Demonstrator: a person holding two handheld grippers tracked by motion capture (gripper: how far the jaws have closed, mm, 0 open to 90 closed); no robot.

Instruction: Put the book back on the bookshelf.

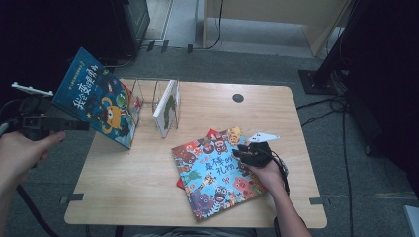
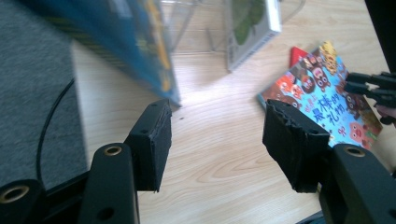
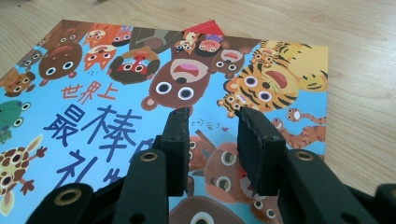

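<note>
Work in hand: you are standing picture books in the clear rack (image 1: 148, 98) at the back of the worktop (image 1: 138, 177); the blue monster book (image 1: 96, 96) and the animal-cover book (image 1: 217, 170) are the two to mind.
Blue monster book, place: it leans tilted at the rack's left end, its lower corner near the worktop's left edge; whether it rests on the rack wall you cannot tell.
Left gripper (image 2: 215, 140): jaws released, wide apart, nothing between them; the blue book's corner hangs just beyond the left pad.
Right gripper (image 3: 212, 140): jaws part-way apart, hovering over the animal cover near its right edge; no grip, and whether the pads touch the cover is unclear.
Animal-cover book, place: flat on the worktop in front of you, right of centre, lying on a red book (image 1: 210, 133) whose corner peeks out behind.
Handling: judge it light, thin and stiff enough to lift by one edge, though it may sag; the glossy cover looks slippery.
Where to grip: take the right or far edge, slide a jaw under, and pinch cover and pages together.
Looks: sky-blue cover crowded with cartoon bears, tigers and foxes, dark blue and orange lettering.
Also in the rack: a white and green book (image 1: 167, 106) stands upright in a slot.
</note>
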